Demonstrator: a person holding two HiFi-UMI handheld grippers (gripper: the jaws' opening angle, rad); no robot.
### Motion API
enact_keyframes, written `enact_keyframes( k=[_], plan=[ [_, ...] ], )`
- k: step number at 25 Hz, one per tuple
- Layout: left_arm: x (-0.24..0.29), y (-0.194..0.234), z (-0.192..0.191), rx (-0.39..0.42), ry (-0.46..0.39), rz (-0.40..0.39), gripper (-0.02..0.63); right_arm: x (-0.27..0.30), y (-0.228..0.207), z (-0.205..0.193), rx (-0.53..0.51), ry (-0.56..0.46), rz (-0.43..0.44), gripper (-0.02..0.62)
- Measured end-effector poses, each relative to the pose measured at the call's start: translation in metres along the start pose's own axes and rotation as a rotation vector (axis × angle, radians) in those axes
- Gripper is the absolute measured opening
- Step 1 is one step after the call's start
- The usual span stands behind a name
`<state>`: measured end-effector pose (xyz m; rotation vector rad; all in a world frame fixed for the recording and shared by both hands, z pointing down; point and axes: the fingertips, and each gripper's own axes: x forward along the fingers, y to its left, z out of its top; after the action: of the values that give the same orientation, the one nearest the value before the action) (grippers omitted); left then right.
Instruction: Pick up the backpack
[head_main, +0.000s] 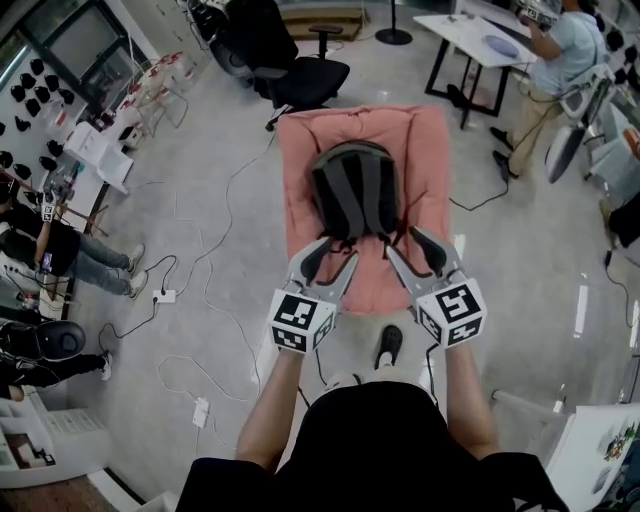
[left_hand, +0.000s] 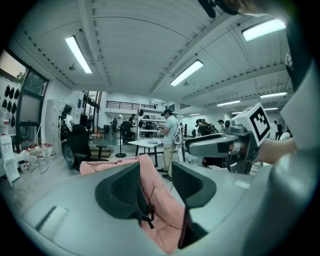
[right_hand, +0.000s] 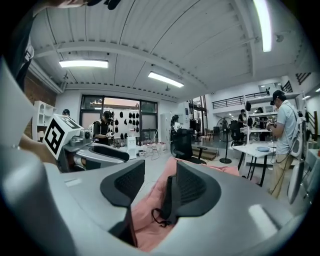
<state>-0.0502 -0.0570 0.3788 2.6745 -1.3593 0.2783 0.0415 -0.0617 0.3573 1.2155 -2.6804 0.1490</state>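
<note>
A dark grey and black backpack (head_main: 353, 190) lies flat on a pink padded cushion (head_main: 300, 150), its straps trailing toward me. My left gripper (head_main: 329, 260) hovers at the backpack's near left corner, my right gripper (head_main: 413, 250) at its near right corner. In the left gripper view the left gripper (left_hand: 156, 187) stands open over the pink cushion (left_hand: 160, 200), with a black strap end (left_hand: 145, 216) low by the left jaw. In the right gripper view the right gripper (right_hand: 159, 187) is open; the backpack's black edge (right_hand: 168, 200) lies against the right jaw's inner side, unpinched.
A black office chair (head_main: 300, 75) stands beyond the cushion. A white table (head_main: 480, 40) with a person (head_main: 560, 60) at it is at the back right. People (head_main: 50, 250) sit at the left, and cables with a power strip (head_main: 165, 295) cross the floor.
</note>
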Motion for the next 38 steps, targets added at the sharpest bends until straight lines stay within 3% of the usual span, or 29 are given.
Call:
enact_keyframes(
  k=[12, 23, 38],
  plan=[
    [0.067, 0.005, 0.012, -0.009, 0.018, 0.082, 0.190, 0.026, -0.072, 0.001, -0.009, 0.005, 0.073, 0.183],
    [0.093, 0.023, 0.002, -0.037, 0.054, 0.107, 0.199, 0.049, -0.097, -0.009, 0.006, 0.035, 0.090, 0.186],
    [0.153, 0.122, -0.013, -0.117, 0.063, 0.090, 0.202, 0.150, -0.133, -0.003, -0.032, 0.120, 0.064, 0.193]
  ],
)
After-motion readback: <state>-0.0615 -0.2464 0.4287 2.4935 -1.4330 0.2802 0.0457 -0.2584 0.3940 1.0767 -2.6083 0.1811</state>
